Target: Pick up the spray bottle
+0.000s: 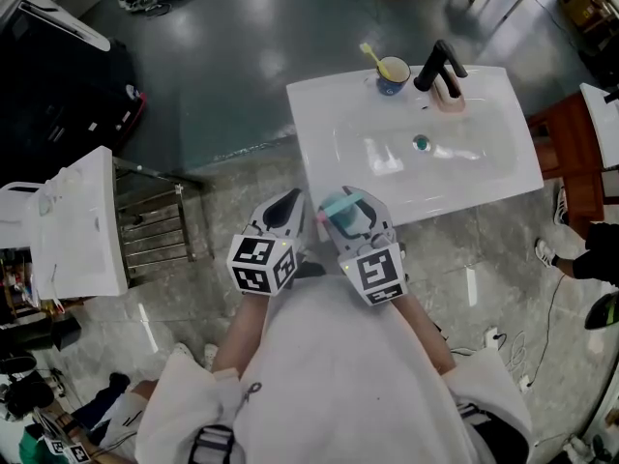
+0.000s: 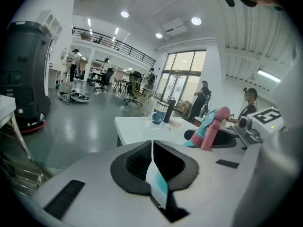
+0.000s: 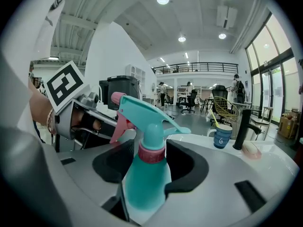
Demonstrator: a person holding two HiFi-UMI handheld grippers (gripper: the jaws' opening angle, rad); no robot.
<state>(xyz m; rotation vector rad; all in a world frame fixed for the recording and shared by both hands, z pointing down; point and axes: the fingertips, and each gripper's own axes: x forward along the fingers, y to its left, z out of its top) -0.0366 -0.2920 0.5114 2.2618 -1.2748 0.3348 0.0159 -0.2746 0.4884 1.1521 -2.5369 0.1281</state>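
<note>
The teal spray bottle (image 1: 338,209) with a pink collar and pink trigger stands upright between the jaws of my right gripper (image 1: 354,224), which is shut on its body. In the right gripper view the spray bottle (image 3: 144,178) fills the gap of the right gripper (image 3: 149,162), nozzle pointing right. My left gripper (image 1: 281,215) hangs just left of it, jaws pressed together. In the left gripper view a thin white and teal strip shows at the seam of the left gripper (image 2: 152,159), and the spray bottle (image 2: 211,126) appears to the right. Both grippers are close to my body, short of the sink.
A white sink (image 1: 484,167) lies ahead, with a black faucet (image 1: 437,66), a blue cup holding a yellow toothbrush (image 1: 392,73) and a pink soap (image 1: 450,101) on its far rim. A white stand (image 1: 82,220) and metal rack (image 1: 155,225) are left. A person's shoe (image 1: 546,252) is right.
</note>
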